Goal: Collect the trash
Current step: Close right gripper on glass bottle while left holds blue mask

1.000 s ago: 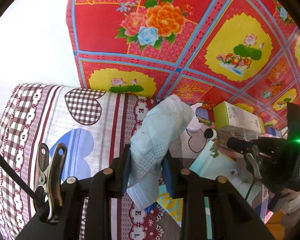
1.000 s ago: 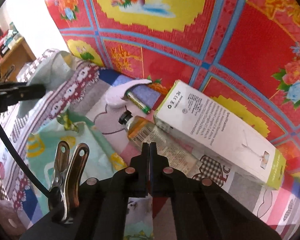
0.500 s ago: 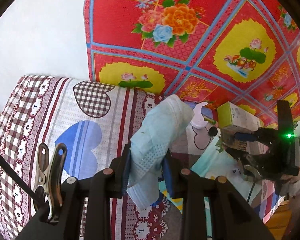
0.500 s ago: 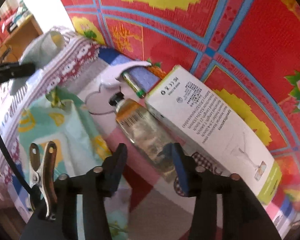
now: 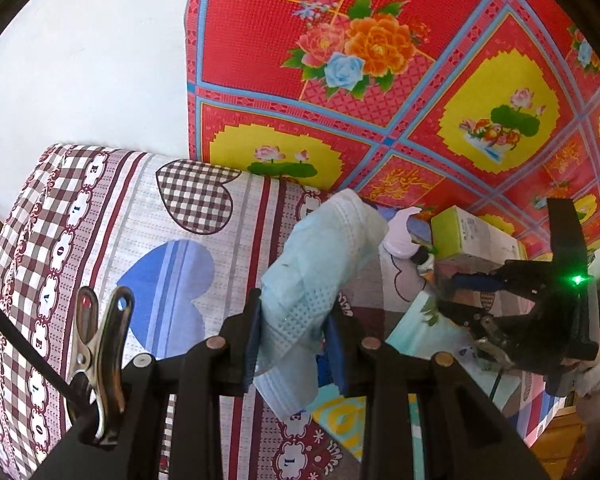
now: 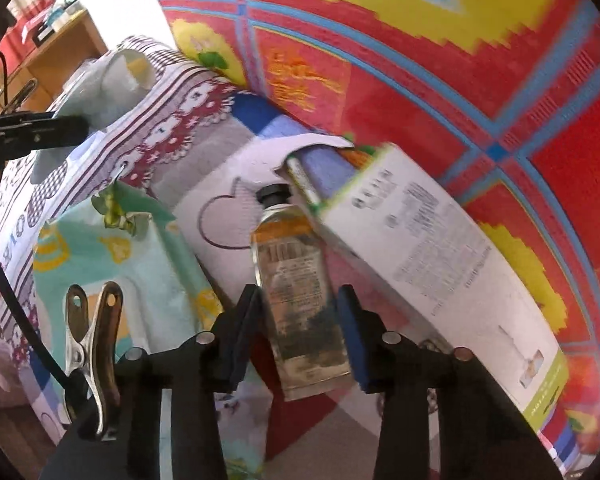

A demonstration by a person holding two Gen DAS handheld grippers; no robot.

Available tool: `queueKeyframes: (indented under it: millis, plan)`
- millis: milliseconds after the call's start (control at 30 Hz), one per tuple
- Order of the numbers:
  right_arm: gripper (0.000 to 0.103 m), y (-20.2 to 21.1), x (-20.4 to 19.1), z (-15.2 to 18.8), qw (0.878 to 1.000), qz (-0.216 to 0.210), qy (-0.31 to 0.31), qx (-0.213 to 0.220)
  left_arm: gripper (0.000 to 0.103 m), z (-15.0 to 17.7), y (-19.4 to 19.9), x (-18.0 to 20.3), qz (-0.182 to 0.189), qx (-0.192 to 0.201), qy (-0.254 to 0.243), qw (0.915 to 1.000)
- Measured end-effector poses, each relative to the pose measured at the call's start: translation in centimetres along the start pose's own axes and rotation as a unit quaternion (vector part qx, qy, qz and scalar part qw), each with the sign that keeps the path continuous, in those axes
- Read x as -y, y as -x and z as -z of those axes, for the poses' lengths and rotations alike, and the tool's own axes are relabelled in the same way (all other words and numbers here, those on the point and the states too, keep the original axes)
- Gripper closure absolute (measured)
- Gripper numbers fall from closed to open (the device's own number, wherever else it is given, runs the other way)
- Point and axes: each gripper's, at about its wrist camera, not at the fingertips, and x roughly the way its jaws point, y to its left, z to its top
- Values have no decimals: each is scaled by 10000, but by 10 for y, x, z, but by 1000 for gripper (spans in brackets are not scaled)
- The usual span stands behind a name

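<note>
Left gripper (image 5: 292, 336): its jaws were partly closed and clamped on a crumpled pale blue face mask (image 5: 320, 276), which stood up out of the grip above the bed.
Right gripper (image 6: 300, 328): its jaws had just been closing, and a tube (image 6: 296, 280) lay between them; the pads looked to be at the tube's sides, but I cannot tell whether they pressed on it.
Tube: it had a black cap and a worn, smudged label, and it lay on the bedsheet (image 5: 112, 216) with its cap pointing away from the gripper.
Box (image 6: 436, 248): a long white carton with green ends lay just beside the tube, along the foot of the red flowered wall covering (image 5: 380, 92).
Battery (image 6: 304, 184): a slim green-tipped battery lay just beyond the tube's cap, partly under a white scrap (image 6: 276, 152).
Cloth (image 6: 128, 264): a mint green patterned cloth lay on the bedsheet to the left of the tube.
Bedsheet: striped and checked, with heart shapes.
</note>
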Motion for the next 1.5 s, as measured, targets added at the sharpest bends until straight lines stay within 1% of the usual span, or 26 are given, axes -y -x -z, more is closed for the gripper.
queueKeyframes:
  millis: [100,233,400,533,600,733,767,800,833,867,933,1033,1200,1300,1367,1433,1500]
  plan:
    - [65,2,-1,-2,9997,-179,-162,-9,73,0,7,-2,-5,39,-7,10000]
    - [65,6,13,0,9968,-515,-600,91,73,0,14,-2,-22,117,29,9999]
    - [65,20,17,5,9961,-545,-643,273,73,3,22,-4,-62,184,80,9998]
    - [65,40,14,8,9970,-330,-543,448,73,6,28,-2,-80,226,109,9997]
    - [65,49,4,9,9969,-199,-531,542,73,7,31,-2,-78,259,124,9996]
    - [65,71,-3,15,9957,283,-447,760,73,10,39,2,-57,327,138,9994]
    - [65,68,-10,7,9949,447,-401,811,73,11,41,2,-55,344,132,9993]
    - [78,71,-12,8,9944,495,-392,852,73,13,44,3,-57,366,121,9992]
    - [94,76,-12,9,9937,553,-432,872,73,14,46,3,-62,379,114,9992]
    - [93,78,-12,9,9926,620,-505,918,73,15,48,4,-68,393,109,9991]
    - [93,85,-12,13,9921,571,-541,980,73,18,53,5,-75,417,101,9991]
    - [93,85,-18,15,9925,581,-513,943,73,23,59,6,-112,467,83,9988]
    - [93,68,-22,16,9952,328,-598,708,73,31,67,3,-149,497,130,9986]
    - [83,59,-22,13,9962,305,-511,633,73,35,69,-1,-170,504,206,9984]
    - [72,51,-21,9,9971,251,-489,529,73,37,70,-5,-184,502,261,9982]
    - [65,43,-20,4,9977,250,-459,429,73,39,69,-9,-202,490,313,9981]
    - [64,34,-20,0,9987,198,-349,311,73,40,69,-12,-217,474,366,9980]
